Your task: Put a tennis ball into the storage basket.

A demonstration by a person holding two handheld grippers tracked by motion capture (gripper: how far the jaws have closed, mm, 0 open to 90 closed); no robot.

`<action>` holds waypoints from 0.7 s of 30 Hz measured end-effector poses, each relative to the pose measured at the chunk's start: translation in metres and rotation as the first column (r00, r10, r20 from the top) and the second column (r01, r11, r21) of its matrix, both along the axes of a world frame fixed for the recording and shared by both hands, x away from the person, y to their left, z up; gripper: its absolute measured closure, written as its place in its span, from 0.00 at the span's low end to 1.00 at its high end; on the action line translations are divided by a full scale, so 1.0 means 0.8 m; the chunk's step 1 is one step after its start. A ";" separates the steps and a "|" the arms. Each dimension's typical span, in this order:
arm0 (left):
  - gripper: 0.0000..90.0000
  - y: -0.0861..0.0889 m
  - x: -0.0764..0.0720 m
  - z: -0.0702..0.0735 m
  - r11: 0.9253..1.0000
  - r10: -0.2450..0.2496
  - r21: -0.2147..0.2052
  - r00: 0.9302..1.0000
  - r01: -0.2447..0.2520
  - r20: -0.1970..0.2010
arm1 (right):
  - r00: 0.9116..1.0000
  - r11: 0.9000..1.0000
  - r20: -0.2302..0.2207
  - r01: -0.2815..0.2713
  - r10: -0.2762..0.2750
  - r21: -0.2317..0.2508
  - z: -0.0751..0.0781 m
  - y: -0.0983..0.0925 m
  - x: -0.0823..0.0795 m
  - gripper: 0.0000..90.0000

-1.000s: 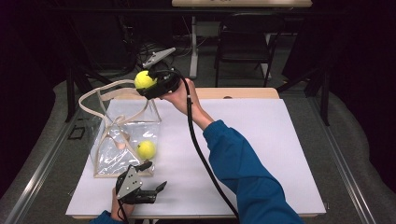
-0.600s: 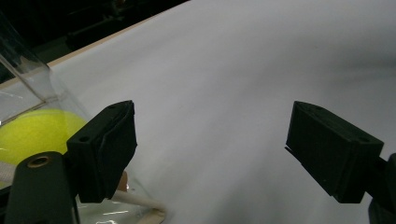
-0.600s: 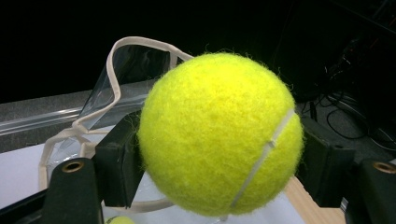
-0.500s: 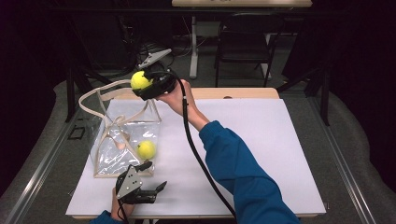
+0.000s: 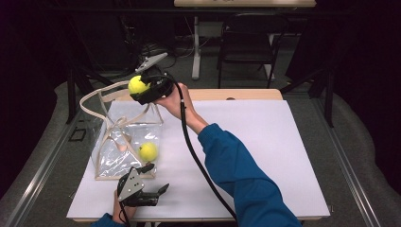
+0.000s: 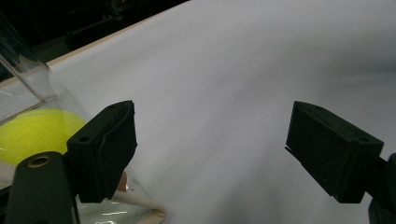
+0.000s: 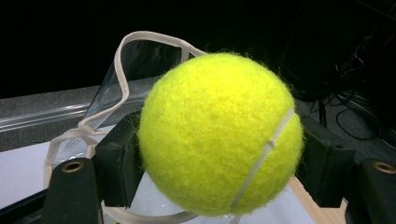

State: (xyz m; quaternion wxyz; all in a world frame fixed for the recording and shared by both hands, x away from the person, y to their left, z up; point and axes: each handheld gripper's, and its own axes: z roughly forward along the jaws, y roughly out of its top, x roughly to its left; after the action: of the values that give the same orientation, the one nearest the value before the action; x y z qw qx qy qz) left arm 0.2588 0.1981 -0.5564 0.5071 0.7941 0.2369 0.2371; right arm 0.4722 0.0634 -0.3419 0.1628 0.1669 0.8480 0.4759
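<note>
My right gripper (image 5: 138, 86) is shut on a yellow tennis ball (image 5: 137, 85), held in the air above the far edge of a clear plastic bag (image 5: 120, 142) with cream straps. In the right gripper view the tennis ball (image 7: 219, 133) sits squeezed between both jaws, with the bag's strap (image 7: 123, 74) behind it. A second tennis ball (image 5: 147, 152) lies inside the bag. My left gripper (image 5: 156, 177) rests open near the table's front edge, just in front of the bag. In the left gripper view that second ball (image 6: 35, 135) shows through the bag wall (image 6: 28, 84) beside the left jaw.
The white table top (image 5: 265, 142) stretches wide to the right of the bag. A black cable (image 5: 191, 146) trails from the right gripper along the blue sleeve (image 5: 246, 179). A dark chair (image 5: 248, 47) and table legs stand beyond the far edge.
The right gripper with its ball has shifted slightly left, toward the bag's top. The left gripper has stayed still.
</note>
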 end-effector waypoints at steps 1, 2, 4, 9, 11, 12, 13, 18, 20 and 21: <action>0.18 0.000 0.000 0.000 1.000 0.000 0.000 1.000 0.000 0.000 | 1.000 1.000 0.001 -0.002 0.002 -0.003 0.000 0.001 0.000 0.29; 0.18 0.000 0.000 0.000 1.000 0.000 0.000 1.000 0.000 0.000 | 1.000 1.000 -0.001 0.000 0.000 -0.004 -0.001 0.002 -0.001 0.29; 0.18 0.000 0.000 0.000 1.000 -0.001 0.000 1.000 0.001 -0.001 | 1.000 1.000 0.000 -0.004 0.004 -0.004 -0.002 0.004 -0.001 0.29; 0.18 0.000 0.000 0.000 1.000 -0.005 0.001 1.000 0.005 -0.002 | 1.000 1.000 -0.002 -0.009 0.009 -0.007 -0.003 0.008 -0.002 0.29; 0.18 0.000 -0.001 0.000 1.000 0.001 -0.001 1.000 -0.001 0.001 | 1.000 1.000 0.000 -0.011 0.011 -0.010 -0.003 0.009 -0.002 0.29; 0.18 0.001 0.000 0.001 1.000 -0.004 0.002 1.000 0.004 -0.003 | 1.000 1.000 -0.003 -0.010 0.010 -0.012 -0.004 0.009 -0.002 0.29; 0.18 0.001 0.000 0.000 1.000 -0.004 0.003 1.000 0.004 -0.003 | 1.000 1.000 -0.006 -0.011 0.011 -0.012 -0.004 0.010 -0.003 0.29; 0.18 0.001 0.000 0.000 1.000 -0.006 0.004 1.000 0.006 -0.003 | 1.000 1.000 -0.013 -0.015 0.015 -0.013 -0.006 0.013 -0.003 0.29; 0.18 0.000 0.000 0.000 1.000 0.000 0.000 1.000 0.000 -0.001 | 1.000 1.000 -0.018 -0.015 0.015 -0.015 -0.007 0.014 -0.003 0.29; 0.18 0.000 0.000 0.000 1.000 0.000 0.000 1.000 0.000 -0.001 | 1.000 1.000 -0.018 -0.017 0.017 -0.016 -0.008 0.015 -0.003 0.29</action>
State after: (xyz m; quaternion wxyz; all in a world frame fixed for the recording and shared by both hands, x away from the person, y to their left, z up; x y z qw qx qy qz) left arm 0.2588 0.1981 -0.5564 0.5072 0.7941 0.2370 0.2367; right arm 0.4701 0.0750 -0.3480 0.1527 0.1625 0.8547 0.4688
